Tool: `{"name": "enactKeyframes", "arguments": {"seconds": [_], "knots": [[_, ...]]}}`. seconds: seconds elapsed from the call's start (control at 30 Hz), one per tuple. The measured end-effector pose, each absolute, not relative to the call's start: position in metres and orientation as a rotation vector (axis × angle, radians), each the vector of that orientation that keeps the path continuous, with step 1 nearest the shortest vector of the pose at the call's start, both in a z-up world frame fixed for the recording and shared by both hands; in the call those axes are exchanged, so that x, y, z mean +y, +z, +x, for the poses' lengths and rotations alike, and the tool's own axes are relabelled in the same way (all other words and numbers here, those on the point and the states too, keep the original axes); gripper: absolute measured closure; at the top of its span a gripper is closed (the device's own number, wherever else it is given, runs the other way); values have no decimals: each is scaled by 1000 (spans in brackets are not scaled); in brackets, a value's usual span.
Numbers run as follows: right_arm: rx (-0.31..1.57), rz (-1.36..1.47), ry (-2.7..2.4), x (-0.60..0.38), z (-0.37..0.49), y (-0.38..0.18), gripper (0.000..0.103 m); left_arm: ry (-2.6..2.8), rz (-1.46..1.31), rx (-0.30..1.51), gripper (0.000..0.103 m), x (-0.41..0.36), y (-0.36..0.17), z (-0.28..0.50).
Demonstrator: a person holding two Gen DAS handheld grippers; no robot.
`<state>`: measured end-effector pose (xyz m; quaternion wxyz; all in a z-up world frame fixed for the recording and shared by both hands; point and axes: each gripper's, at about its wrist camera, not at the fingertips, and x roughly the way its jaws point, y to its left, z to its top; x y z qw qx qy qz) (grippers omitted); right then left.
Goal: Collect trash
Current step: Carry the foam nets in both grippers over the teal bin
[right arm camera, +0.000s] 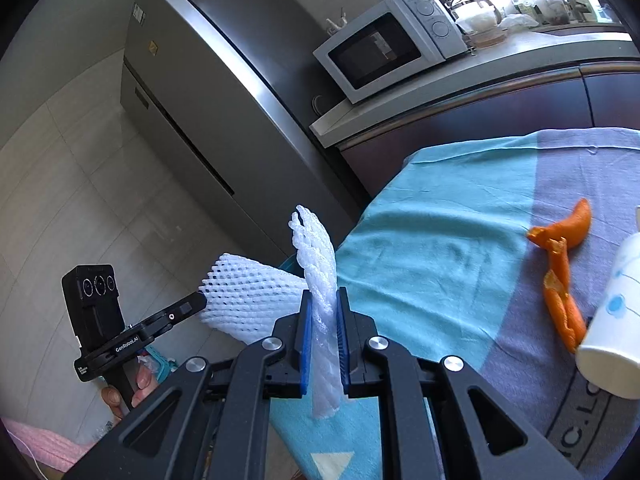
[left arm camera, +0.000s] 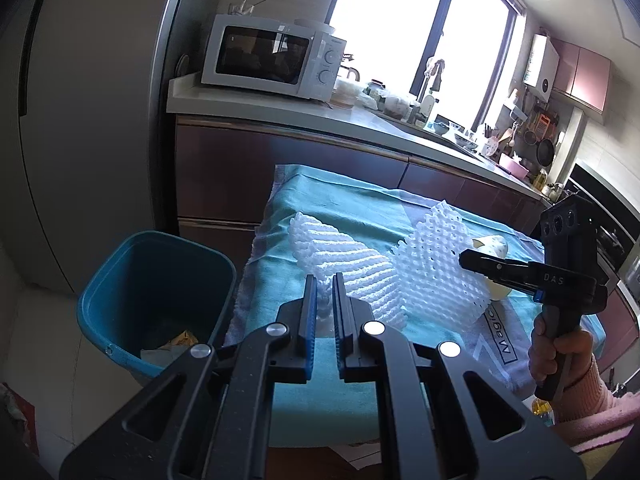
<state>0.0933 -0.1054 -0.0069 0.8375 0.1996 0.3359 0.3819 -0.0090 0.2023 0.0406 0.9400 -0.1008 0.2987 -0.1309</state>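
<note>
Two white foam fruit nets are held over the teal-clothed table (left arm camera: 352,392). In the left wrist view my left gripper (left arm camera: 323,286) is shut on the end of one ribbed net (left arm camera: 352,268). To its right, my right gripper (left arm camera: 466,258) pinches the second, mesh-like net (left arm camera: 434,276). In the right wrist view my right gripper (right arm camera: 324,300) is shut on that net (right arm camera: 316,256), which stands up twisted between the blue pads. My left gripper (right arm camera: 202,298) holds its net (right arm camera: 248,304) beyond the table's left edge. A blue trash bin (left arm camera: 156,292) stands on the floor left of the table.
Orange peel (right arm camera: 560,280) and a white paper cup (right arm camera: 612,328) lie on the cloth (right arm camera: 440,248) at the right. The bin holds some scraps (left arm camera: 176,344). A fridge (right arm camera: 208,92), a counter with a microwave (left arm camera: 272,58) and dark cabinets (left arm camera: 280,172) stand behind the table.
</note>
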Motion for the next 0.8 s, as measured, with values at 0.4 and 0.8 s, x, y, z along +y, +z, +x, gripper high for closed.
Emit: {"name": "enactKeyframes", "arguments": {"seconds": [0.4, 0.8], "knots": [[726, 396, 880, -62, 120, -3, 93, -135, -223, 574, 95, 248, 48, -11], [753, 353, 922, 7, 151, 2, 93, 46, -289, 602, 95, 316, 28, -1]]}}
